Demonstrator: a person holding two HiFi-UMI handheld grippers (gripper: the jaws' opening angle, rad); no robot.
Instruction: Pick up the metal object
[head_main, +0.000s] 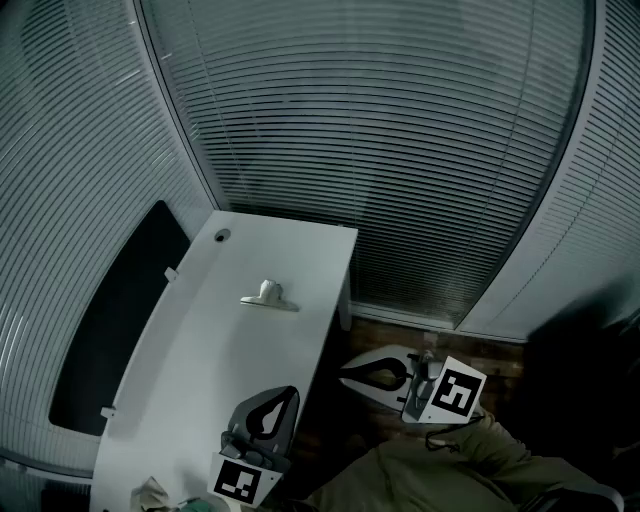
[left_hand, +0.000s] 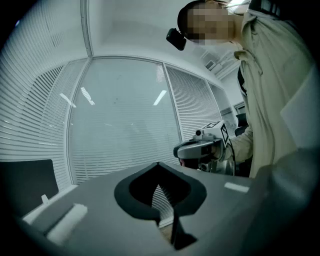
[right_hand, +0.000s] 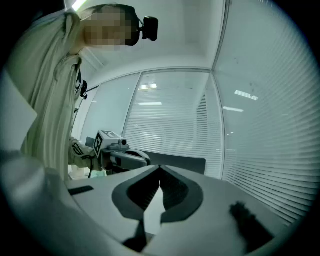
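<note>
The metal object (head_main: 268, 294), a small silvery clip-like piece, lies on the white table (head_main: 200, 350) around its middle. My left gripper (head_main: 292, 391) hovers over the table's near right part, well short of the object, its jaws shut with nothing between them. My right gripper (head_main: 342, 375) is held off the table's right edge, above the floor, and is also shut and empty. Both gripper views tilt upward at blinds and ceiling, so the object is hidden in them. The left gripper view catches the right gripper (left_hand: 200, 149); the right gripper view catches the left gripper (right_hand: 122, 156).
A dark flat panel (head_main: 120, 315) stands along the table's left edge. A small round hole (head_main: 221, 235) marks the far corner. Crumpled items (head_main: 155, 493) lie at the near end. Slatted blinds (head_main: 400, 150) close off the far side. Wooden floor (head_main: 490, 360) shows at right.
</note>
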